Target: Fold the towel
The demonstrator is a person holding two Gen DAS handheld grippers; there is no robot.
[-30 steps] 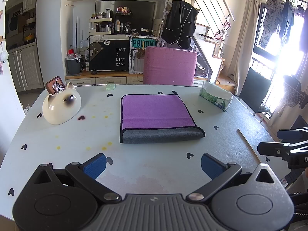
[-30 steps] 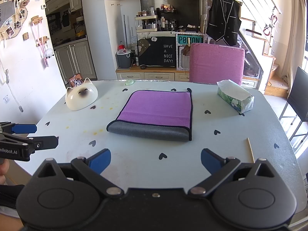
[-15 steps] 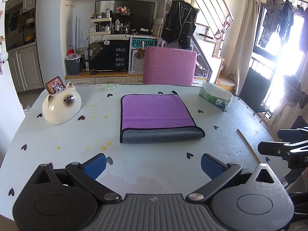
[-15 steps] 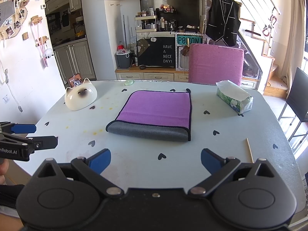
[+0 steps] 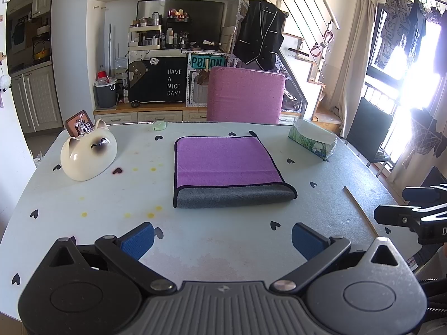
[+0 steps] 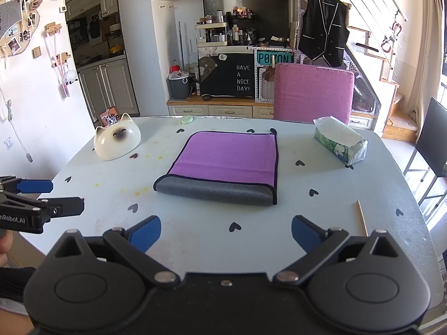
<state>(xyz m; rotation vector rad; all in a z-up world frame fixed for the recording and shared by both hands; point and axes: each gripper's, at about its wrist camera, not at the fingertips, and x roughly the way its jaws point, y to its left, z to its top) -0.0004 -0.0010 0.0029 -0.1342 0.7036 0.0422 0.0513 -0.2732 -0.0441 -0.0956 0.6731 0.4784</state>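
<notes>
The towel [image 5: 227,167] sits folded mid-table [image 5: 223,240], purple side up with a gray fold along the near edge. Both the left claw [image 5: 222,238] and the right claw [image 6: 226,233] hang released at the near edge, grasping nothing, well apart from it.
</notes>
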